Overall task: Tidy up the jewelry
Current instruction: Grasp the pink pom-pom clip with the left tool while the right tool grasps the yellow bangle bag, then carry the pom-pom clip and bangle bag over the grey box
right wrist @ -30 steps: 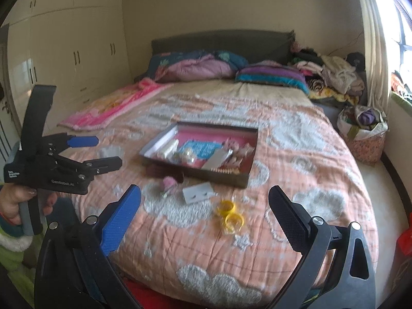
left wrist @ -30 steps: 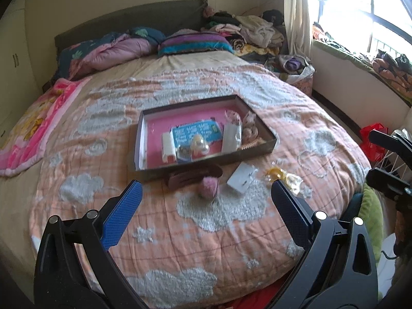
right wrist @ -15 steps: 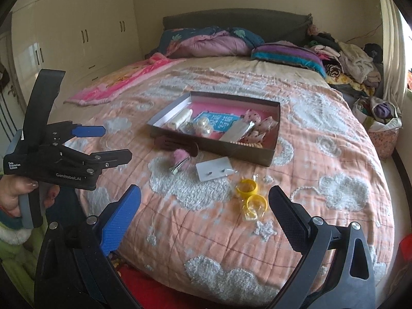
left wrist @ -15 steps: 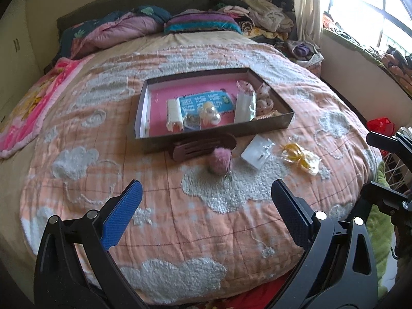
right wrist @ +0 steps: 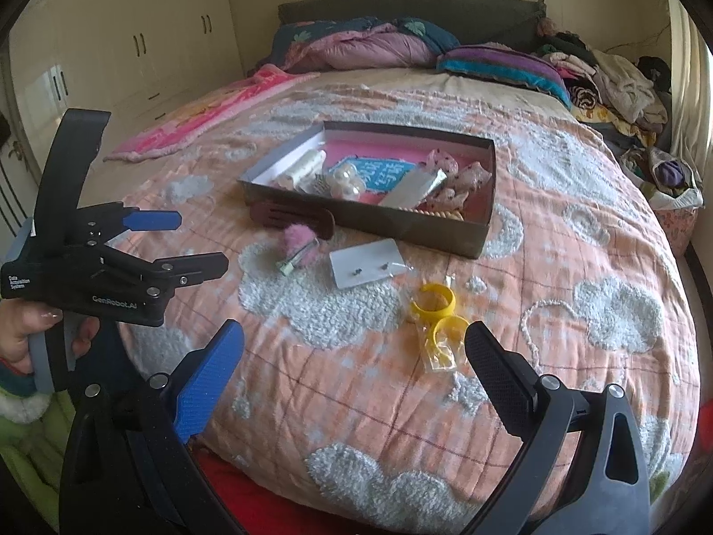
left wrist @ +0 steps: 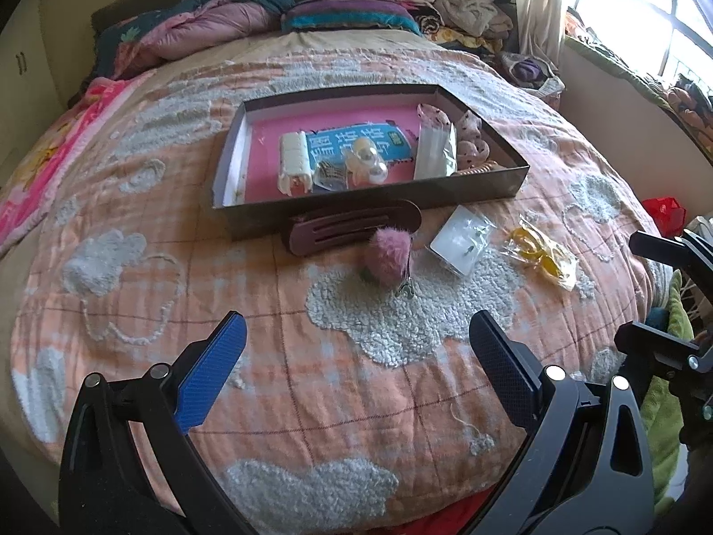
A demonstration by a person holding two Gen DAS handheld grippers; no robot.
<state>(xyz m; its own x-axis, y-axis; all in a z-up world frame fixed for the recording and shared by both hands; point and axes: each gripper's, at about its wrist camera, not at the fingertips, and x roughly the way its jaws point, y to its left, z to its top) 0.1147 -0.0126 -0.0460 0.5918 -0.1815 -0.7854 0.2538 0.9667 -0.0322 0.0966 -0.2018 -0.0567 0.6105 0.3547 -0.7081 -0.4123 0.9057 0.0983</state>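
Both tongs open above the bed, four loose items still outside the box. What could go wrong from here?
1. The yellow rings sit in a crinkly clear bag; the right tongs may pinch only film and the rings could slip.
2. The pink pom-pom clip touches the brown hair claw; the left tongs might drag both.
3. The earring card lies flat on the soft quilt, so an edge grasp could bunch fabric or bend it.

Right hand-held gripper (right wrist: 354, 356) gapes above the quilt (right wrist: 557, 240); 2 yellow rings (right wrist: 439, 310) lie between its fingers.
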